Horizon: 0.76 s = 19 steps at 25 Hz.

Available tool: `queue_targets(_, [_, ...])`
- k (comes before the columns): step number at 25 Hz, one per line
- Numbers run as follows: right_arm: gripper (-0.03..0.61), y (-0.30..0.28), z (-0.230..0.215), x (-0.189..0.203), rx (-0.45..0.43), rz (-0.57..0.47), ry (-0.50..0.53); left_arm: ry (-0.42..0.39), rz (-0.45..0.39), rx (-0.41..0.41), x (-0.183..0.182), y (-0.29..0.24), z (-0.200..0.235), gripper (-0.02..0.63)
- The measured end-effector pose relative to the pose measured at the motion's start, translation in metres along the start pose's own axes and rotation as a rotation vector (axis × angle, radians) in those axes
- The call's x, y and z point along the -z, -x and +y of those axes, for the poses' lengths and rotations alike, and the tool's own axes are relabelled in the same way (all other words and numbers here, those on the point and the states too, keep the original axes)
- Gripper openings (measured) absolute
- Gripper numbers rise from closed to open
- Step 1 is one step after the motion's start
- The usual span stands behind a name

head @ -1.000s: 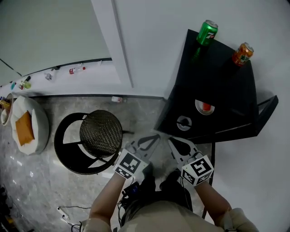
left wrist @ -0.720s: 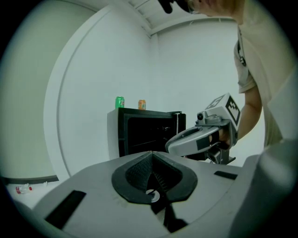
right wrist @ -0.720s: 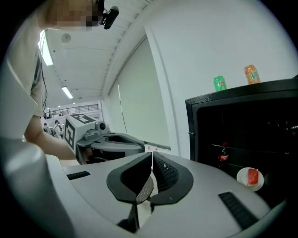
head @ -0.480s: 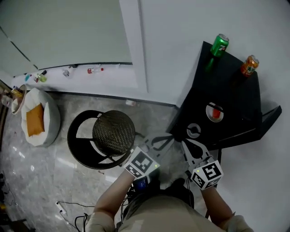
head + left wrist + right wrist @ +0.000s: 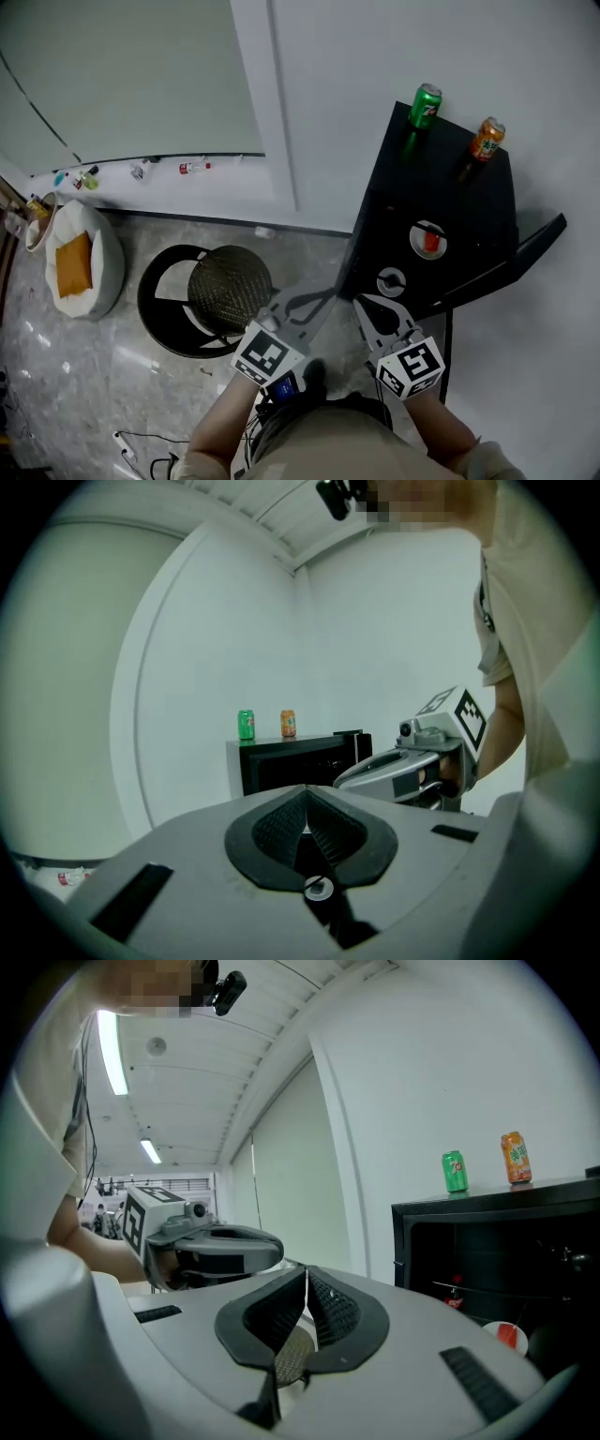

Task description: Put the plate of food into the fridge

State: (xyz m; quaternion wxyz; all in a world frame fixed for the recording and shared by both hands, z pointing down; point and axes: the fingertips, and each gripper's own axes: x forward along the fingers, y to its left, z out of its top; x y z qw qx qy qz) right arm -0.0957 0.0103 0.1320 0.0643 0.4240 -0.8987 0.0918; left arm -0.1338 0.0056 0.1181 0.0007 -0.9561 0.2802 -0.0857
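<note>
Head view: your left gripper (image 5: 323, 296) and right gripper (image 5: 364, 304) sit side by side, just short of the open black mini fridge (image 5: 464, 187). Both have their jaws pressed together with nothing in them. The plate of food (image 5: 427, 239) is white with something red on it, and it looks to be already on a shelf inside the cabinet. It lies at about 1 o'clock from your right tips and 2 o'clock from your left, so your right hand is nearer. The plate is round, so there's no long axis to line up on. The fridge door (image 5: 539, 239) stands swung out at 3 o'clock of the plate. A green can (image 5: 426, 105) and an orange can (image 5: 486, 139) stand on the fridge top. A woven-top stool (image 5: 230, 286) sits at 9 o'clock of your left gripper, not touching it.

Left gripper view: pads are closed face to face and empty. The fridge is at 12 o'clock beyond the tips, well apart. Its interior is too dark to pick out the plate. Your right gripper shows at 3 o'clock.

Right gripper view: pads meet with nothing between them. The fridge fills 3 o'clock. The plate is low at 4 o'clock near the frame edge, below a red bottle (image 5: 457, 1294) on the shelf above. My read: the placing looks done and the door is what's left. Your right hand has the shorter path to it.
</note>
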Motion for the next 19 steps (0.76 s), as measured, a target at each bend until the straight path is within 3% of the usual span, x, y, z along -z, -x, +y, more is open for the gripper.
queue_targets(8, [0.023,0.062,0.013,-0.005,-0.051,-0.014,0.011,-0.018,-0.015,-0.037,-0.028,-0.001,-0.048,0.012])
queue_targets(14, [0.023,0.096,0.021,-0.005,-0.091,-0.037,0.015,-0.084,-0.008,-0.059,-0.044,-0.005,-0.087,0.012])
queue_targets(19, [0.023,0.127,0.019,0.0,-0.092,-0.028,-0.008,-0.08,0.014,-0.038,-0.046,-0.013,-0.126,0.012])
